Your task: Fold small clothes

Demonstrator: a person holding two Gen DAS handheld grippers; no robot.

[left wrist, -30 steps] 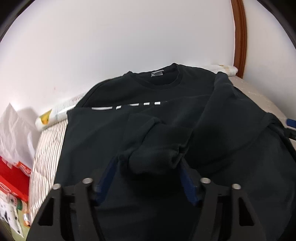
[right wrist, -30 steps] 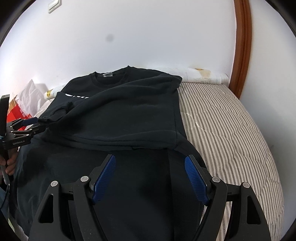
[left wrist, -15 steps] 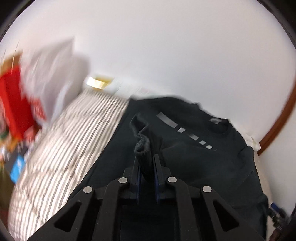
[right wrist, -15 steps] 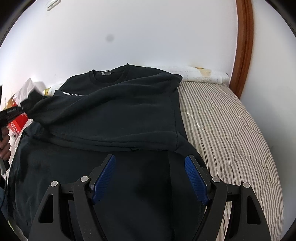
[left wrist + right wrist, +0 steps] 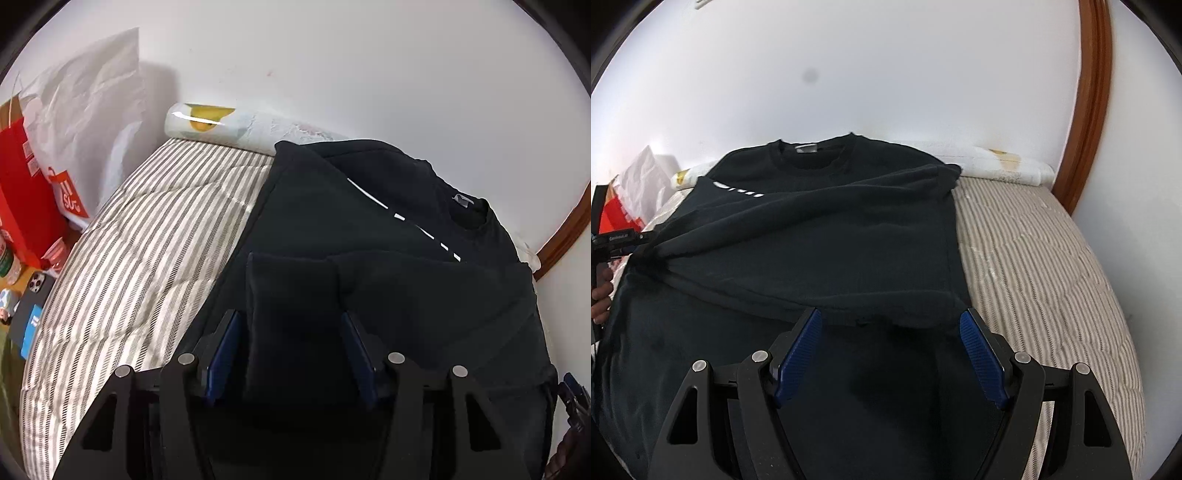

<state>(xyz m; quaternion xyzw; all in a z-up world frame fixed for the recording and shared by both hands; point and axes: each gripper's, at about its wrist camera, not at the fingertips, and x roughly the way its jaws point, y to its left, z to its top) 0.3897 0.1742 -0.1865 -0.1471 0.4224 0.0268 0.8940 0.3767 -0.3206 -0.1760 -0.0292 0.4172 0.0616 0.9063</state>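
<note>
A black sweatshirt with a white chest stripe lies flat on the striped bed, collar toward the wall. Its sleeve is stretched across the body to the left edge. The cuff lies between the blue pads of my left gripper, whose jaws are opening; a thin gap shows beside the left pad. In the right wrist view, that left gripper is at the far left with the sleeve drawn to it. My right gripper hovers open over the shirt's lower body, with nothing between its fingers.
The striped mattress shows bare on both sides of the shirt. A white roll lies along the wall. Left of the bed stand a red bag, a white plastic bag and a phone. A wooden frame rises at the right.
My left gripper shut on the sleeve cuff, rolled and carried it to the shirt's left edge; its jaws now stand apart again. The right gripper stayed put.
</note>
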